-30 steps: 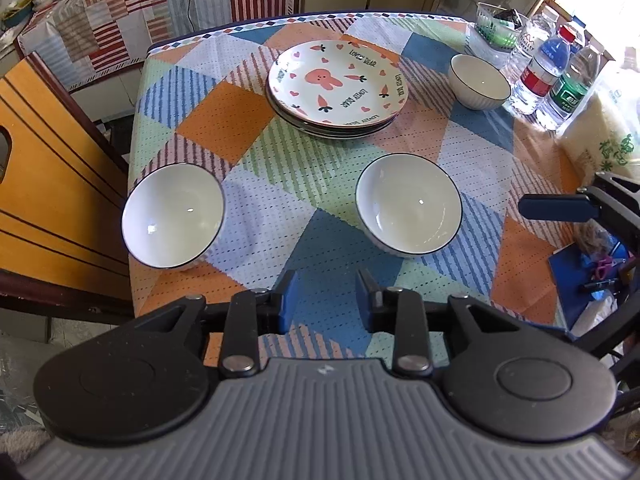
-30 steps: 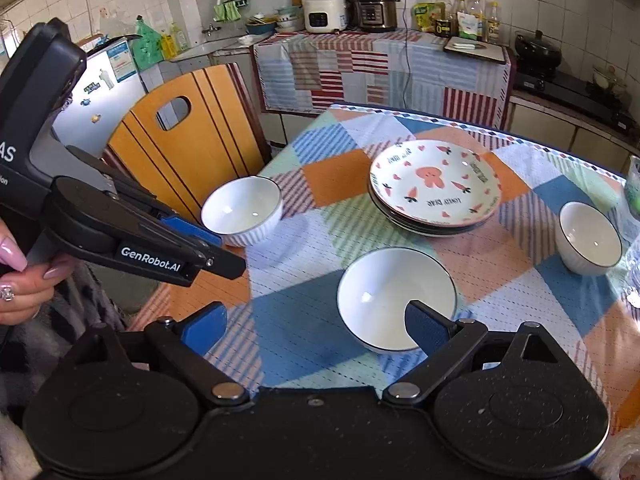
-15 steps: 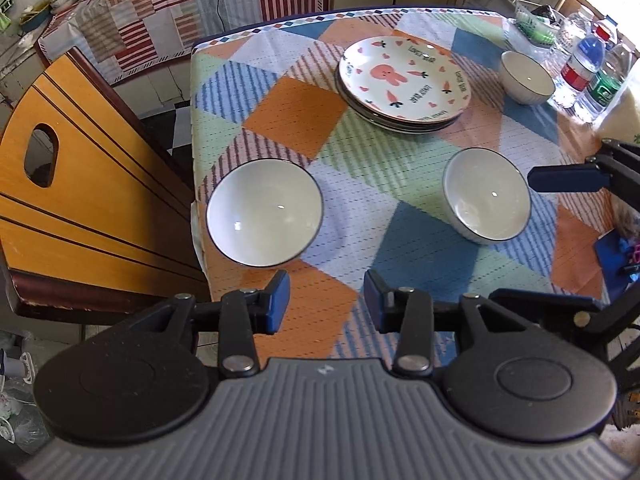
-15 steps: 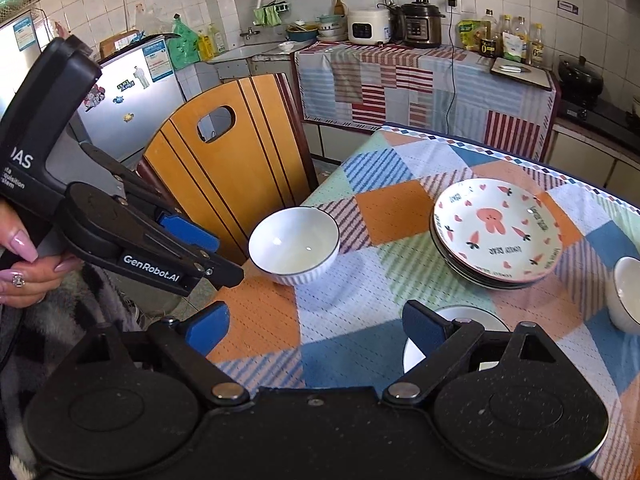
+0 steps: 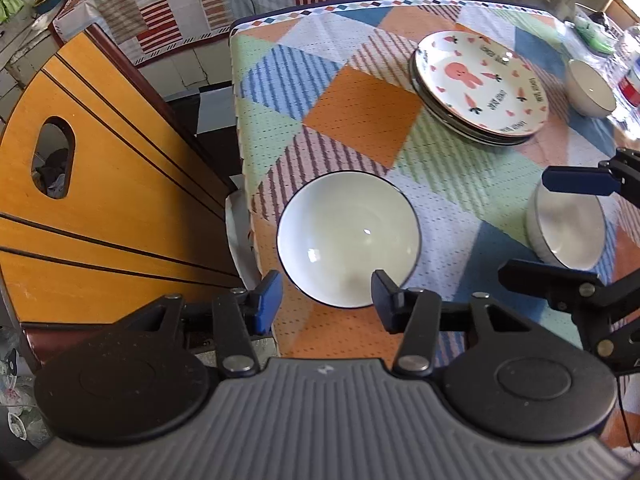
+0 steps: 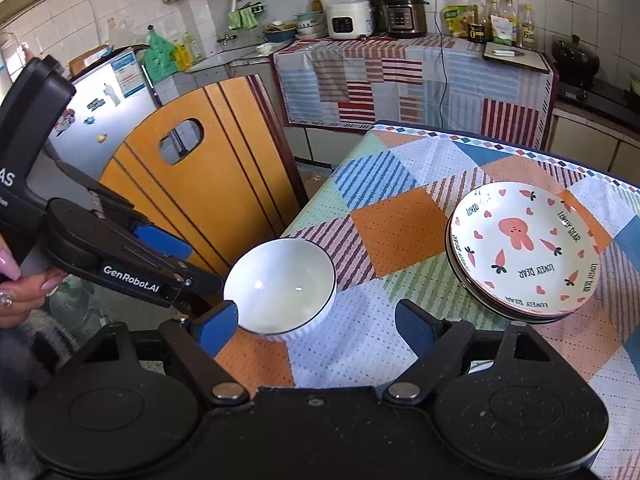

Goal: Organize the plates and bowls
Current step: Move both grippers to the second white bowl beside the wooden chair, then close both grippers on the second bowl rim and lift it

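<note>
Near white bowl (image 5: pixel 348 238) sits at the desk's left edge, on the patchwork cloth (image 5: pixel 362 110), upright and empty. Thin dark rim line, ribbed outside visible in the right wrist view.

Left claw (image 5: pixel 325 300) hangs over the bowl's near rim. Jaws part open and have just been opening; pads not touching the bowl. One blue fingertip (image 5: pixel 268 300) is outside the rim on the left, the other sits over the rim's near-right arc. Nothing gripped.

Right claw (image 6: pixel 316 324) is close by, jaws wide but just been closing a bit, nothing between them except cloth. Its left pad overlaps the bowl's near-left rim in its own view; contact can't be told. The same bowl shows there at (image 6: pixel 280 290).

Second white bowl (image 5: pixel 566 232) stands to the right, partly behind the right claw's finger in the left view. Plate stack (image 5: pixel 480 88) with a rabbit-and-carrot print is further back, well apart from the near bowl. Third small bowl (image 5: pixel 590 88) is just beyond the plates.

Orange wooden chair back (image 5: pixel 100 184) stands beside the desk's left edge. A hand (image 6: pixel 18 284) holds the left claw's grip.
</note>
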{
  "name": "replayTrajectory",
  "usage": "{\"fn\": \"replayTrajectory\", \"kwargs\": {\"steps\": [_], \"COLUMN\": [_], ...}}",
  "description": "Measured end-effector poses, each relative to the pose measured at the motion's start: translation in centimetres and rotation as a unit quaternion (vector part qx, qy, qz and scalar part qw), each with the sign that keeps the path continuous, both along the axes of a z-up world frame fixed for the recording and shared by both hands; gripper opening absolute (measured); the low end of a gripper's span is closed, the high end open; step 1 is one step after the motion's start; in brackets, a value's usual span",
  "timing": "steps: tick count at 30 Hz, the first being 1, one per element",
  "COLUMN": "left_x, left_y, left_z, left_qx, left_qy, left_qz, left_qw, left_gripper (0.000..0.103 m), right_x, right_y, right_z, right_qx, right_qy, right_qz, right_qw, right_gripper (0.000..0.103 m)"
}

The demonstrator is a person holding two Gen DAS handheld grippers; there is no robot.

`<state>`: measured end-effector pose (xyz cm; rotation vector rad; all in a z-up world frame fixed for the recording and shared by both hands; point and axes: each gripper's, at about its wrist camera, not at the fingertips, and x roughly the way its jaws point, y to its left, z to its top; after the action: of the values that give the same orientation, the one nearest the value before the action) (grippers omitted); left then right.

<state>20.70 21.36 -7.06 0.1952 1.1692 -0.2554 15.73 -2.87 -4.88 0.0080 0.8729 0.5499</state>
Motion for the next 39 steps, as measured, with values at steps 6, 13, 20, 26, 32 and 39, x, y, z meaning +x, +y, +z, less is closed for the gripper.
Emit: {"fn": "replayTrajectory", "kwargs": {"steps": [6, 13, 20, 26, 32, 39], "left_x": [2.0, 3.5, 3.9, 3.9, 4.3, 4.1], "left_y": [0.9, 1.6, 1.8, 1.5, 1.5, 0.7], "left_z": [-2.0, -4.3, -5.8, -6.8, -8.2, -8.9], "left_qx": [0.015, 0.018, 0.031, 0.042, 0.028, 0.015], "left_qy": [0.011, 0.029, 0.038, 0.031, 0.052, 0.066], "left_qz": [0.019, 0.03, 0.033, 0.028, 0.033, 0.021], "left_qw": [0.9996, 0.999, 0.9982, 0.9982, 0.9977, 0.9975], "left_gripper": [0.052, 0.052, 0.052, 0.05, 0.037, 0.017], "right_x": [2.4, 4.3, 5.2, 5.3, 5.5, 5.8], "right_y": [1.0, 1.8, 2.6, 3.1, 3.1, 3.8], "right_z": [-2.6, -5.1, -6.4, -7.7, -9.0, -9.5], "right_qx": [0.026, 0.035, 0.027, 0.008, 0.03, 0.044], "right_qy": [0.04, 0.069, 0.079, 0.095, 0.124, 0.135], "right_qz": [-0.025, -0.055, -0.061, -0.078, -0.09, -0.097], "right_qw": [0.999, 0.995, 0.995, 0.992, 0.988, 0.985], "right_gripper": [0.086, 0.081, 0.072, 0.052, 0.037, 0.021]}}
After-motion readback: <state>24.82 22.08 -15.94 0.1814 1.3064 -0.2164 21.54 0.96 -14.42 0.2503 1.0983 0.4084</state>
